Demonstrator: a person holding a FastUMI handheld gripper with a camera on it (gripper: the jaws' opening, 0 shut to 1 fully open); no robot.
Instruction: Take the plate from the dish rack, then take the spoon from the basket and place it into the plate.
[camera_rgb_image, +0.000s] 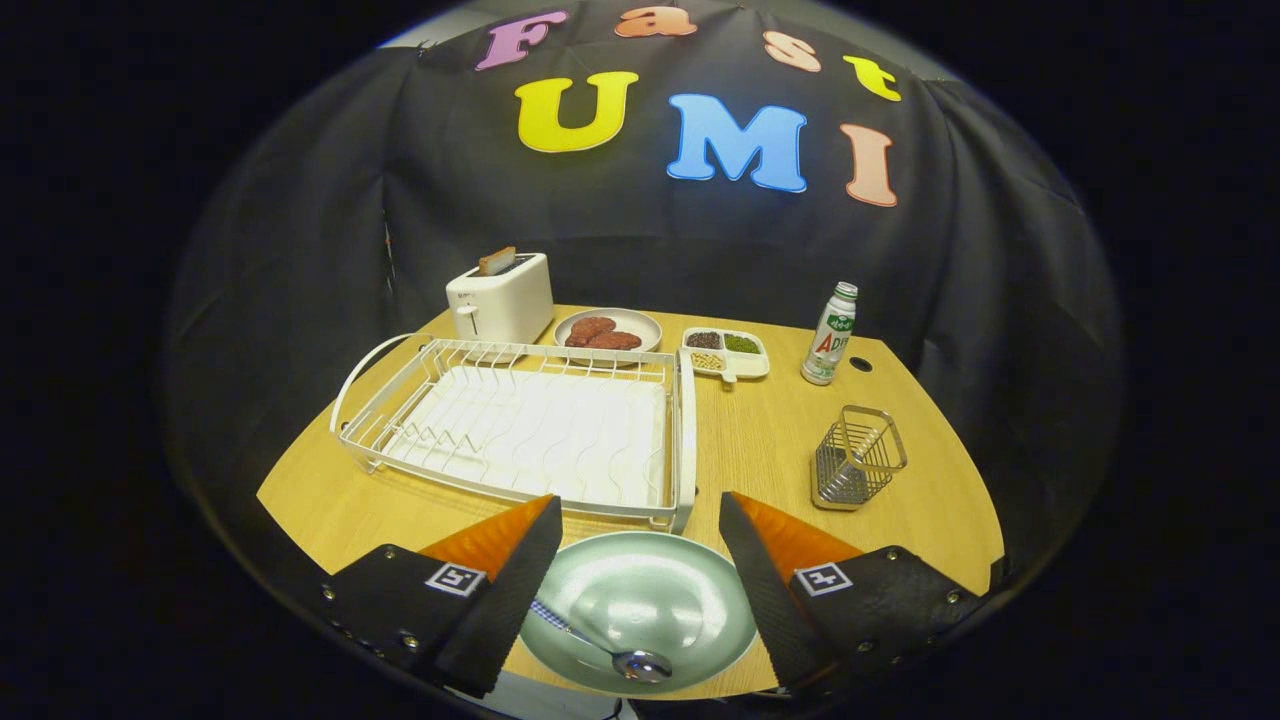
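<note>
the claw (640, 560) stands wide and holds nothing. the plate (650, 600) lies on the surface (760, 440) between its fingers, and the spoon (600, 645) rests in the plate, bowl toward 5 o'clock, handle running up to 10 o'clock under the left finger. the task looks all but done; the claw need only back away. count: one plate, one spoon, one rack (520, 420) at 11 o'clock, one basket (855, 457) at 2 o'clock, one toaster (500, 297), one bottle (830, 333).
</note>
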